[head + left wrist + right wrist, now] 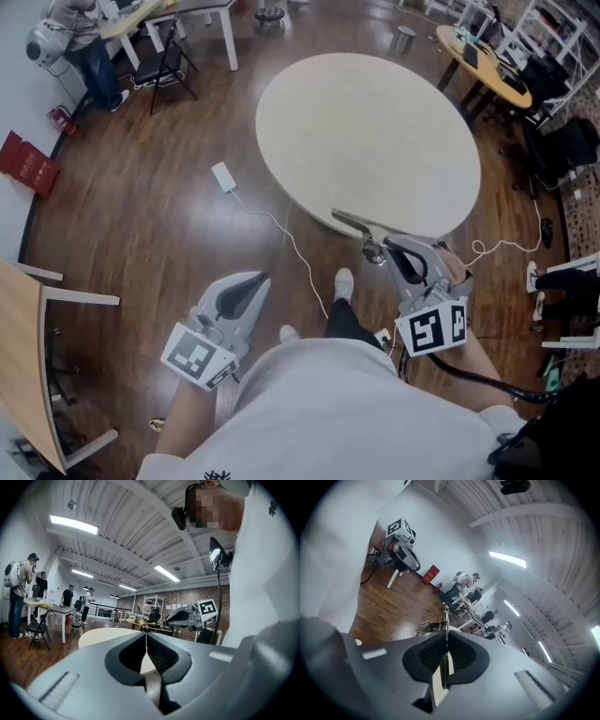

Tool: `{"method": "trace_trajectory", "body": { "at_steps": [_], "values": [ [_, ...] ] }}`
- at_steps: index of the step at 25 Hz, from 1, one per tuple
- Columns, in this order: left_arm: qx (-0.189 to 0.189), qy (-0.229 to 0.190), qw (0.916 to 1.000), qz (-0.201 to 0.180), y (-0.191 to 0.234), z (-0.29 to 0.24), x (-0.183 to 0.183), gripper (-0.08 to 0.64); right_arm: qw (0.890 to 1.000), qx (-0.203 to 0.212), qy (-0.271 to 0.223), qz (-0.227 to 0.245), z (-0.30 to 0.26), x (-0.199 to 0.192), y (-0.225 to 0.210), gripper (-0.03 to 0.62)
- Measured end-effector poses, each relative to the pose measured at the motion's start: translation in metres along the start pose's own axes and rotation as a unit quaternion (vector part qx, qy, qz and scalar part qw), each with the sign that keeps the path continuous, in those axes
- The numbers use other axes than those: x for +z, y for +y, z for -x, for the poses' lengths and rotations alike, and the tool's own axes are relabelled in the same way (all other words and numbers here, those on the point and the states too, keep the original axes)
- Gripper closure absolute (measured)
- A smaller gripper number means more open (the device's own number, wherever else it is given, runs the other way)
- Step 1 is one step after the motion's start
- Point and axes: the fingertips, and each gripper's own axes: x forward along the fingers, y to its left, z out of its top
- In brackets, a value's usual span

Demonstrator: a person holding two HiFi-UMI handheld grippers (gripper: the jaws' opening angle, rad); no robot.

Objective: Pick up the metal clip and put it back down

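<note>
Grey left tongs (261, 279) hang clenched and empty over the wood floor (159, 216), well short of the table, so my right hand is the one in play. My right tongs (379, 246) are clamped on the metal clip (351, 221), whose long axis runs out ahead and to the left, just over the near edge of the round table (375, 122). I judge that setting it down means going forward onto the bare top beyond that edge.

table (375, 131): ahead | metal clip (358, 227): at table's near edge | left hand-held gripper (261, 279): leftward, over floor (141, 244)
</note>
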Motion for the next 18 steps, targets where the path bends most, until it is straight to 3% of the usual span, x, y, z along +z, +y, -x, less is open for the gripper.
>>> {"method": "trace_trajectory", "body": {
  "at_steps": [10,18],
  "values": [
    [-0.010,-0.001,0.9999,0.006,-0.005,-0.022,0.003,0.560,1.000,-0.005,0.014,-0.012,-0.017,-0.039,-0.013,0.586],
    [0.004,0.015,0.9998,0.016,0.004,-0.068,0.003,0.560,0.998,0.010,0.060,-0.024,-0.089,-0.155,-0.035,0.586]
  ]
}}
